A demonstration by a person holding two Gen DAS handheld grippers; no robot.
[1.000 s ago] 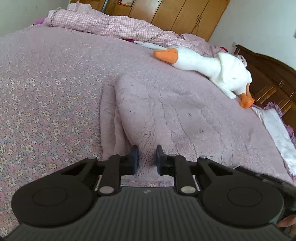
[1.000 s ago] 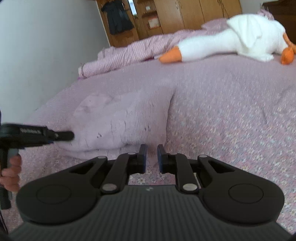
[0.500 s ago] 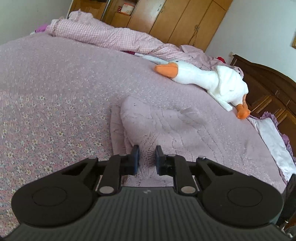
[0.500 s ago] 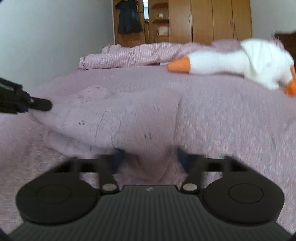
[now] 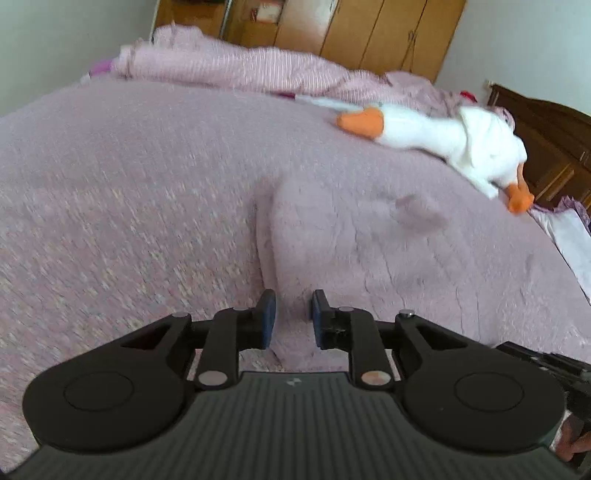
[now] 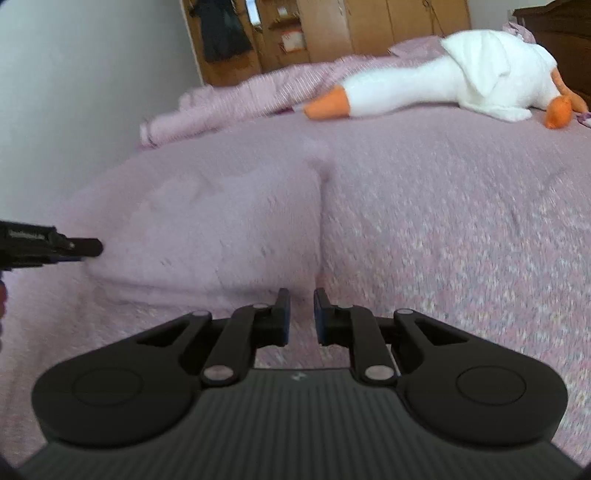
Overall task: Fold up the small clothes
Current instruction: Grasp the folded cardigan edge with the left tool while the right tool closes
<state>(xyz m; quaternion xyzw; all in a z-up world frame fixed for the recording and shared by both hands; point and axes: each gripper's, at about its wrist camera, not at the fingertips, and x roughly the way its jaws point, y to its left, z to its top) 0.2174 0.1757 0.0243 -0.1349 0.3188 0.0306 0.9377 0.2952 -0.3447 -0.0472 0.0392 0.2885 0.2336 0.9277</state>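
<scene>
Garment lies on the bed; left gripper pinches its near edge, right gripper nips its corner, fingers nearly closed.

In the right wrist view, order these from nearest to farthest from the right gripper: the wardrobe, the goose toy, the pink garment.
1. Pink garment: just ahead of the right gripper, toward the left.
2. Goose toy: farther up the bed, to the right.
3. Wardrobe: against the back wall, beyond the bed.
</scene>
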